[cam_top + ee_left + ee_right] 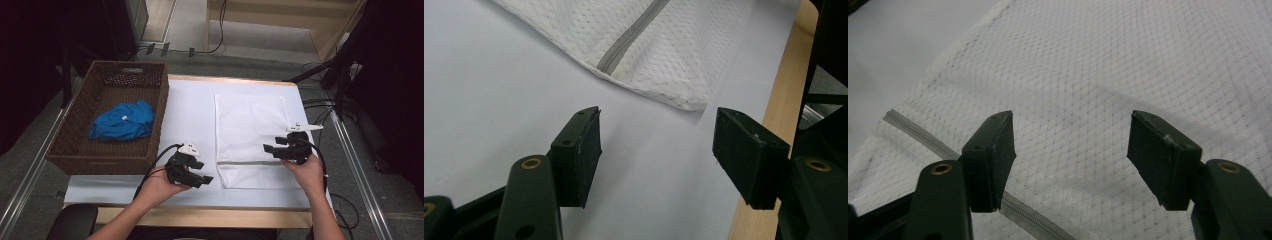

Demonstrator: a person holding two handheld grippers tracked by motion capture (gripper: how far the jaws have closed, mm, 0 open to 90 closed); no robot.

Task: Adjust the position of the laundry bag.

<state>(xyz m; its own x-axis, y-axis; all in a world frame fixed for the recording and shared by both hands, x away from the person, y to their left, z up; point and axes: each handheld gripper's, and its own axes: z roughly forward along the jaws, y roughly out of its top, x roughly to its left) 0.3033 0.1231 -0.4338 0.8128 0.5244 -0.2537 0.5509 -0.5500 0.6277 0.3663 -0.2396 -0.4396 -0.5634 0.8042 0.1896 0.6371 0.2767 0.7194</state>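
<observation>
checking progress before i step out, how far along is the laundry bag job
Barely begun. Done: the white mesh laundry bag lies flat on the white table, its grey zipper apparently closed. In hand: nothing; the left gripper and right gripper hover open by the bag. Left: the blue garment sits in the brown wicker basket.

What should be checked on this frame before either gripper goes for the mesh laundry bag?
1. Left gripper jaws open, nothing between them: ok.
2. Right gripper jaws open, over the mesh bag, not gripping it: ok.
3. Bag lies flat on the table: ok.
4. Zipper shut or open: cannot tell.
5. Blue garment lies in the wicker basket, untouched: ok.
6. Bag's near left corner free of the left gripper: ok.
</observation>
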